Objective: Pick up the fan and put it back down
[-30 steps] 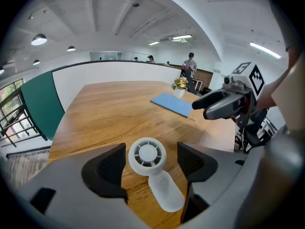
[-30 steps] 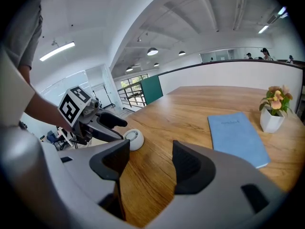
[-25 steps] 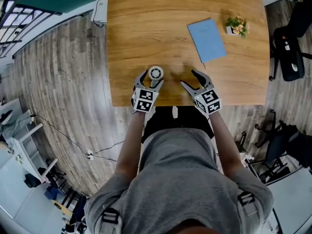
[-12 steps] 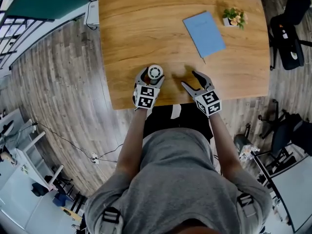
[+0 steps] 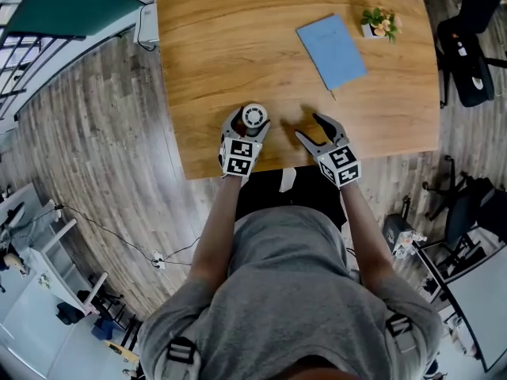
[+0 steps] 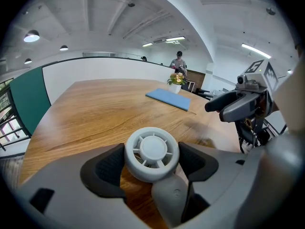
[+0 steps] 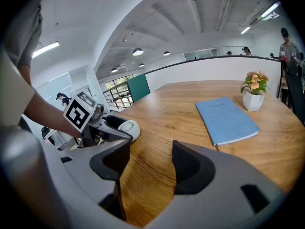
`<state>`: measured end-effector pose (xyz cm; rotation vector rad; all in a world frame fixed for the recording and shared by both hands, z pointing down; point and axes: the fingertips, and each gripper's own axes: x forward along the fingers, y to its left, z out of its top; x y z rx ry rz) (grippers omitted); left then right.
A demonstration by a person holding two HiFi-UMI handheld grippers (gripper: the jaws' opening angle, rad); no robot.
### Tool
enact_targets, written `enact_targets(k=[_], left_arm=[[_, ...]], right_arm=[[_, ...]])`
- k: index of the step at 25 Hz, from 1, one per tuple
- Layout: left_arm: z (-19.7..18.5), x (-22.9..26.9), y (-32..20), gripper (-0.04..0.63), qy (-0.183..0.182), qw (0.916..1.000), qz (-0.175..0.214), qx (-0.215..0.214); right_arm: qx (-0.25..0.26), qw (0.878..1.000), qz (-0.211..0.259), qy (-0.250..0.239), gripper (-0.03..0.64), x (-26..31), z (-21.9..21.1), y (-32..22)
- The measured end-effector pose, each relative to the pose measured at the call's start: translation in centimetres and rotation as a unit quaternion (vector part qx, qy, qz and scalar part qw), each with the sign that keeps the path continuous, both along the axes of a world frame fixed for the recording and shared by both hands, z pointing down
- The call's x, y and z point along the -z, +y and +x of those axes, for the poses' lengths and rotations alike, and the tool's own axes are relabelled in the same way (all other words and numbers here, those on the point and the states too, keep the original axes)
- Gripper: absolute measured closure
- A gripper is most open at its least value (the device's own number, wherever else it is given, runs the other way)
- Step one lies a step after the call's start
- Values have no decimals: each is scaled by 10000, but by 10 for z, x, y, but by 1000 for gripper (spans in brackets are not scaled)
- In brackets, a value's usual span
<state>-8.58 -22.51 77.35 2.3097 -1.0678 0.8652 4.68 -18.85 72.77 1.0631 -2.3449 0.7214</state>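
A small white hand fan (image 5: 253,118) with a round grille head sits near the front edge of the wooden table (image 5: 238,38). My left gripper (image 5: 252,120) is shut on the fan (image 6: 152,151), a dark pad pressing each side of the head and the handle hanging below. From the right gripper view the fan (image 7: 127,128) sits low by the tabletop; I cannot tell if it touches. My right gripper (image 5: 306,127) hovers open just right of it, nothing between its jaws (image 7: 150,168).
A blue notebook (image 5: 331,51) lies at the back right of the table, with a small potted plant (image 5: 379,22) beyond it. The table's front edge runs just under both grippers. A black office chair (image 5: 467,54) stands off the table's right side.
The left jaws have drawn in from loosely around the fan's head to tight against it. The right gripper has stayed open in place. The head view has shifted slightly.
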Motion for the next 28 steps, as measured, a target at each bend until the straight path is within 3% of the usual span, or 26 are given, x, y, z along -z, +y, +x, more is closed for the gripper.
enact_targets(k=[13, 28], left_arm=[[3, -6, 2, 244, 286, 9995, 31, -118], [3, -1, 4, 236, 289, 9995, -71, -83]], right_arm=[[-219, 9997, 49, 76, 331, 4, 4, 7], [-325, 9992, 182, 167, 353, 25, 16, 15]])
